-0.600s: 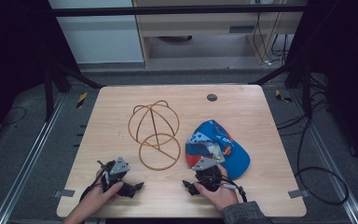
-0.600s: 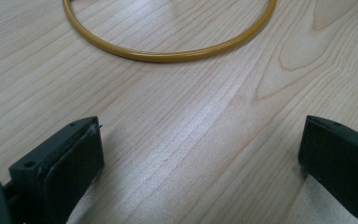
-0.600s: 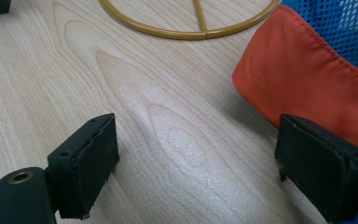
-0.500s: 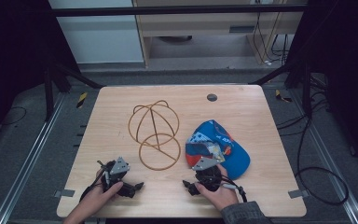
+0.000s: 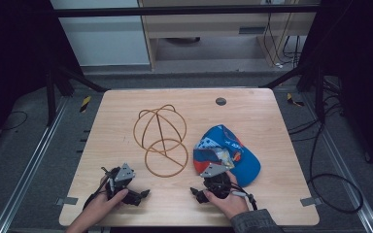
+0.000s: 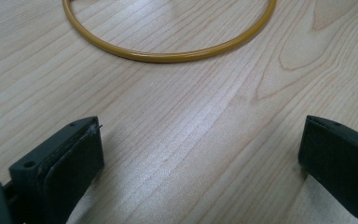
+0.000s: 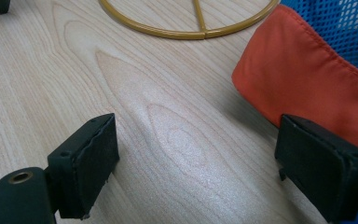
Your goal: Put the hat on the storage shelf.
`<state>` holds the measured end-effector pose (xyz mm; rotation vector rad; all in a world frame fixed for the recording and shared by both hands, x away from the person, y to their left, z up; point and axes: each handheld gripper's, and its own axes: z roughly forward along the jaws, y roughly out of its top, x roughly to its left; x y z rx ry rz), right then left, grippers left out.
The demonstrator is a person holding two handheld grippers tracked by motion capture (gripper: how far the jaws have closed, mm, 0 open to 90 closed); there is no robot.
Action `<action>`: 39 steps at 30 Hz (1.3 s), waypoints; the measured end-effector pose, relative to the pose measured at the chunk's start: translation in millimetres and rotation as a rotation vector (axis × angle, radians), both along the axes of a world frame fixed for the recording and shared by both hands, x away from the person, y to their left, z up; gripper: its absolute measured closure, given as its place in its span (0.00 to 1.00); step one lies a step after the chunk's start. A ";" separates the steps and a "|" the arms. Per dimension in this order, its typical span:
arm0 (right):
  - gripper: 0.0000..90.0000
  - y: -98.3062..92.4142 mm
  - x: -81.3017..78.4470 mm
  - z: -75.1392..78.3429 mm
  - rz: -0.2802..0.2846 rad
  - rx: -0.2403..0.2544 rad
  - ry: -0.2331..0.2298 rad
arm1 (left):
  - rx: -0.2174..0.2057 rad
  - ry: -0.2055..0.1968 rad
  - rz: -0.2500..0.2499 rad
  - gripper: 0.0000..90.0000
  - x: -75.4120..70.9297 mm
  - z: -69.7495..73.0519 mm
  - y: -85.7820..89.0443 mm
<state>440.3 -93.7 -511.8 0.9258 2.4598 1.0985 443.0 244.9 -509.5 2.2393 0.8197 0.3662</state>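
Note:
A gold wire hat frame (image 5: 160, 138) stands mid-table, its round base ring (image 6: 168, 56) just ahead of my left gripper (image 6: 200, 135). That gripper (image 5: 128, 187) rests low at the front left, open over bare wood. A blue mesh cap (image 5: 228, 153) with an orange brim (image 7: 317, 79) lies right of the frame. My right gripper (image 7: 198, 130) is open at the cap's near edge, its right-hand jaw against the brim and only wood between the pads. In the high view the right gripper (image 5: 213, 177) sits directly in front of the cap. The base ring (image 7: 186, 32) lies beyond it.
The wooden table (image 5: 272, 121) has a small dark round hole (image 5: 220, 101) near its far edge. Metal rails run along both sides, and cables (image 5: 330, 184) lie on the floor at the right. A hand holds each gripper at the front edge.

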 end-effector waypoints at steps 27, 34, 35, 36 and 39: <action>0.18 -95.5 14.2 79.9 -0.119 -0.127 0.009 | 0.001 0.001 -0.001 0.00 0.0 0.1 0.1; 0.21 -104.6 32.4 94.5 -0.126 -0.181 0.058 | 0.002 0.001 -0.001 0.00 0.0 0.2 0.2; 0.22 -105.2 34.7 96.8 -0.126 -0.191 0.066 | 0.003 0.001 -0.001 0.00 0.0 0.2 0.2; 0.22 -105.6 37.1 98.6 -0.124 -0.196 0.067 | 0.001 0.001 0.000 0.00 -0.1 0.1 0.1; 0.22 -106.9 43.8 103.2 -0.122 -0.200 0.088 | 0.002 0.001 -0.001 0.00 -0.1 0.1 0.2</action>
